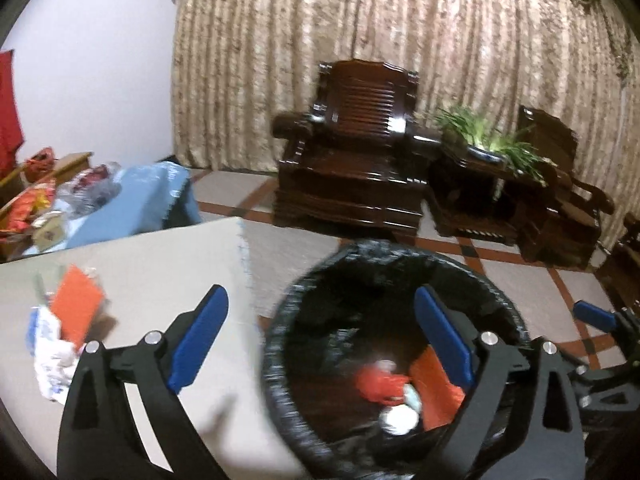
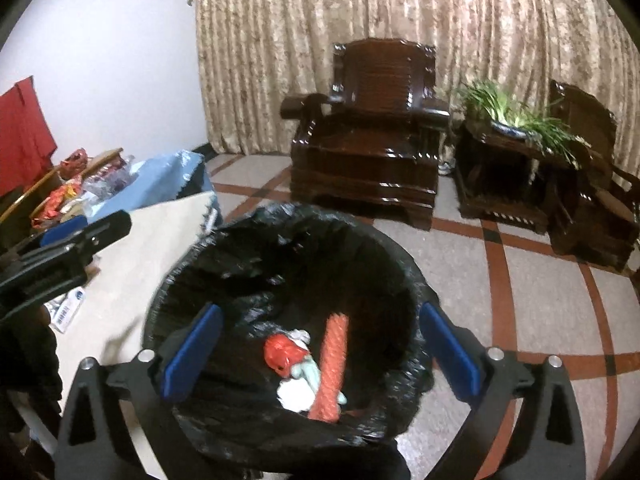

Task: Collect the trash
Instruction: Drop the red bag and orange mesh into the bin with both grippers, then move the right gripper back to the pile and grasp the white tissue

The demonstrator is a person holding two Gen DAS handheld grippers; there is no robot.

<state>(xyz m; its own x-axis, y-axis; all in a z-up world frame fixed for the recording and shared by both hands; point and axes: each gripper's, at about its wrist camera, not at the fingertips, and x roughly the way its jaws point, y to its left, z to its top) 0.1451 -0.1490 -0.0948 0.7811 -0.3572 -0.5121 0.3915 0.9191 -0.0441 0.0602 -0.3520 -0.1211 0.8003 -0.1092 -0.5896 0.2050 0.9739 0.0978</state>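
Both sets of jaws spread wide and empty: right gripper [image 2: 316,354] poised over the mouth of the black-lined bin [image 2: 192,256], left gripper [image 1: 320,340] straddling the bin's near rim and the worktop [image 1: 168,252] edge. Nothing pinched in either, pads clear of the liner. Inside the bin, dropped trash: red wrapper [image 2: 280,354], orange strip [image 2: 332,368], white crumpled paper [image 2: 296,396]. Probably held above the opening so pieces fall straight in. Left on the worktop, apart from the bin: orange card [image 1: 76,304] over crumpled white wrappers [image 1: 52,364], likely next for collection.
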